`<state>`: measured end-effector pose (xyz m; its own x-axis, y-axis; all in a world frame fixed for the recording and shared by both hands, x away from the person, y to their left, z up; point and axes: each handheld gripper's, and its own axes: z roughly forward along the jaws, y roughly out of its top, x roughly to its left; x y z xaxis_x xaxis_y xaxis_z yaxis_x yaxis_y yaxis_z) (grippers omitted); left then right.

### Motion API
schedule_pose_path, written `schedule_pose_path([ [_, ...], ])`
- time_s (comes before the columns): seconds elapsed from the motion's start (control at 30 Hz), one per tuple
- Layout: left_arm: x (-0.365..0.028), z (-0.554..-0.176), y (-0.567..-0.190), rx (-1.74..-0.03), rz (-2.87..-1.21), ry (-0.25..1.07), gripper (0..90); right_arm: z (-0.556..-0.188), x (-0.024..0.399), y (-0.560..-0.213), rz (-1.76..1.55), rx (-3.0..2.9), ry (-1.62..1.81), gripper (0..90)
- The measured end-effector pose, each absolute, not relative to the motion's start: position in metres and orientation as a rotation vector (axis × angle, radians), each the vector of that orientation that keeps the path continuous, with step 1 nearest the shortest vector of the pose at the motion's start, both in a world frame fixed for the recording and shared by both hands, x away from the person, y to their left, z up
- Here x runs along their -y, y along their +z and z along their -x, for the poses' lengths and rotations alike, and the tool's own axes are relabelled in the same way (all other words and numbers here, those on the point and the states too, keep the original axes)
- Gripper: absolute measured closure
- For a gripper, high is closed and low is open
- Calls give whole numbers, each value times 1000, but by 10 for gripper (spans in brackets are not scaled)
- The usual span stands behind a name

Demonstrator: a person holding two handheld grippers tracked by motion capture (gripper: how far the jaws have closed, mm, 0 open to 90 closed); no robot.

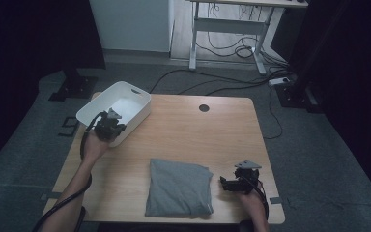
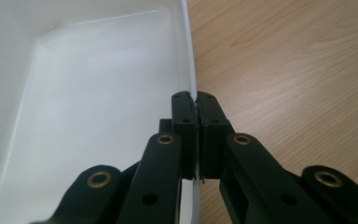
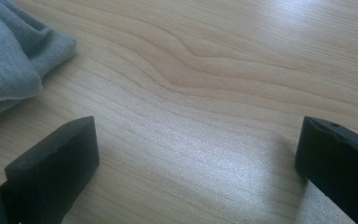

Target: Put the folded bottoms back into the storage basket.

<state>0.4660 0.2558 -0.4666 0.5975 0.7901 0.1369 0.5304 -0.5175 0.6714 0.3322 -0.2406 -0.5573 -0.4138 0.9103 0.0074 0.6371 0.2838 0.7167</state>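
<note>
Gripping white rectangular plastic bin (image 1: 134, 98) by near side wall: left gripper (image 2: 196, 100) jaws pressed together on thin rim. Bin sits at table's far-left corner, looks light, stiff, smooth; likely slides or tips if pulled by one wall. Best hold: rim or handle slot. Left forearm extended forward. Right gripper (image 1: 226, 183) spread, resting on light wooden table (image 1: 212, 135) beside folded grey cloth (image 1: 178, 187).

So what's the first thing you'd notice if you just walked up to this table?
Probably the white bin at the table's far left corner, because the left tool is pinched shut on its thin rim. Next, the folded grey cloth lying flat near the front edge, with the right tool wide open just beside it.
</note>
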Motion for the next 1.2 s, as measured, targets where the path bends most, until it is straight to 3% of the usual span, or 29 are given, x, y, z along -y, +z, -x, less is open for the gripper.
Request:
schedule_pose_path([
  [0.4,-239,-455,-468,-980,-2247,551,867,-332,241,-557,-1391,-2154,915,0],
  [1.1,-192,-403,-470,-751,-2298,478,863,-332,241,-557,-1394,-2155,914,0],
  [1.17,-192,-405,-469,-742,-2304,417,797,-332,241,-557,-1393,-2155,914,0],
  [1.2,-193,-406,-467,-739,-2293,406,684,-332,241,-557,-1394,-2155,915,0],
])
